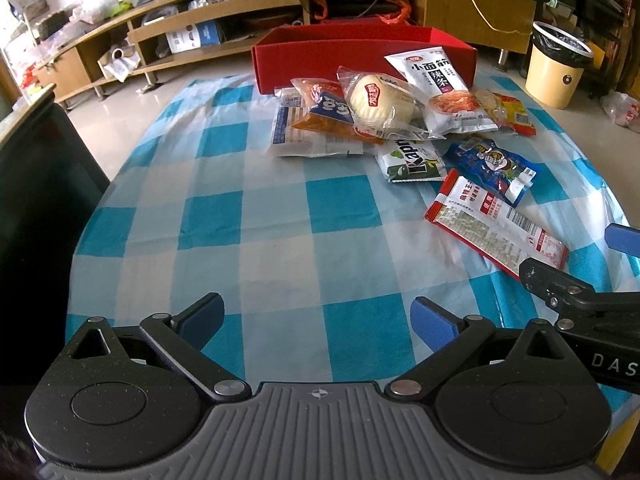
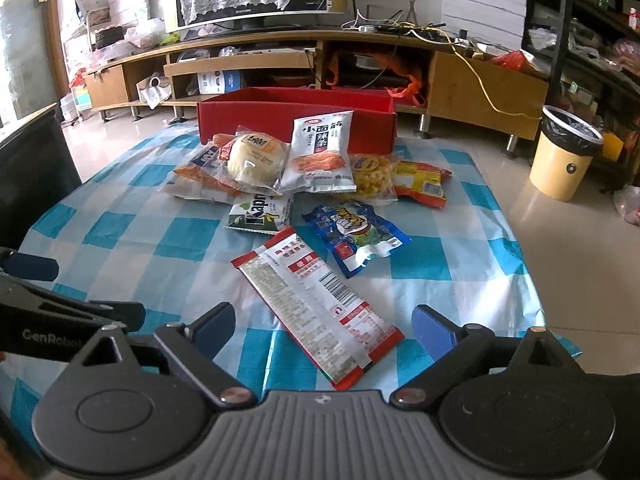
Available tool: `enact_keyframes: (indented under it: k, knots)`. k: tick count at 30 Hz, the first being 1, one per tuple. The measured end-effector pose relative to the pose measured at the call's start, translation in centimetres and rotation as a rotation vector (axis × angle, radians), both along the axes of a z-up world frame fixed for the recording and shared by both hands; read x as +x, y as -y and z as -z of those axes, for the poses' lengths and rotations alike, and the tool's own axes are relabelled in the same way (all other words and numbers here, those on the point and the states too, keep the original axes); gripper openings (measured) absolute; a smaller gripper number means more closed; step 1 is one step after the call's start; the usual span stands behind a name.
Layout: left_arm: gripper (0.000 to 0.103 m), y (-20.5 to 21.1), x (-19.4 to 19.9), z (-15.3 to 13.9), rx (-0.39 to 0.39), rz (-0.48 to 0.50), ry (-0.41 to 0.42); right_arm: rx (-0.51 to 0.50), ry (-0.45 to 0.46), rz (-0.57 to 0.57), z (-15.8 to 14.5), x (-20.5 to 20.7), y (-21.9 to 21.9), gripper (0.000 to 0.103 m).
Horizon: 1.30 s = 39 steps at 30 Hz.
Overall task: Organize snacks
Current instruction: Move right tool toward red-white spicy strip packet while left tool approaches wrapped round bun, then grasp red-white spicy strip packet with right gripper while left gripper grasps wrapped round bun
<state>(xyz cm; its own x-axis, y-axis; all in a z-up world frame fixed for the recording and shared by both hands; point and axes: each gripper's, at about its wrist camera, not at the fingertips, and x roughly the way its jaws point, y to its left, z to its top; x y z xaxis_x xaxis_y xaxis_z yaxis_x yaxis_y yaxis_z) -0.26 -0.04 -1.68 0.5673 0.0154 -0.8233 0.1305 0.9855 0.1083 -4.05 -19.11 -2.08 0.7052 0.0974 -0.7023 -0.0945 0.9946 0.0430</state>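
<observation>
An open red box (image 1: 360,56) (image 2: 296,116) stands at the far side of the blue checked tablecloth (image 1: 240,220). In front of it is a pile of snacks: a wrapped bun (image 1: 380,104) (image 2: 252,160), a white spicy-strip packet (image 1: 440,88) (image 2: 320,156), a green-and-white packet (image 1: 412,160) (image 2: 260,212) and a blue packet (image 1: 492,168) (image 2: 356,236). A long red-and-white packet (image 1: 496,228) (image 2: 316,300) lies nearest. My right gripper (image 2: 322,320) (image 1: 576,256) is open, its fingers either side of that packet's near end, not pressing it. My left gripper (image 1: 316,312) (image 2: 76,292) is open over bare cloth.
A yellow bin (image 1: 556,68) (image 2: 564,152) stands on the floor to the right, past the table edge. A long wooden TV stand (image 2: 280,60) runs behind the table. A dark piece of furniture (image 1: 36,184) sits at the table's left. A yellow-red packet (image 2: 420,180) lies right of the pile.
</observation>
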Motion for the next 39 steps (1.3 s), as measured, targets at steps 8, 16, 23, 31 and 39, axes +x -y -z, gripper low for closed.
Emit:
enact_keyframes:
  k: [8, 16, 23, 31, 39]
  knots:
    - [0.101, -0.2, 0.3, 0.2, -0.005, -0.008, -0.009, -0.009, -0.015, -0.034, 0.2, 0.7, -0.4, 0.078]
    - [0.099, -0.3, 0.7, 0.6, -0.009, -0.023, -0.027, -0.011, -0.036, -0.074, 0.6, 1.6, -0.8, 0.074]
    - [0.099, -0.1, 1.2, 0.5, -0.018, -0.028, -0.017, -0.017, -0.035, -0.072, 0.7, 2.2, -0.7, 0.074]
    - [0.1, 0.7, 2.5, 0.7, -0.02, -0.02, -0.011, -0.044, -0.03, -0.08, 1.2, 4.4, -0.4, 0.074]
    - [0.1, 0.8, 3.6, 1.1, -0.02, -0.031, -0.027, -0.034, -0.042, -0.109, 1.7, 5.9, -0.3, 0.074]
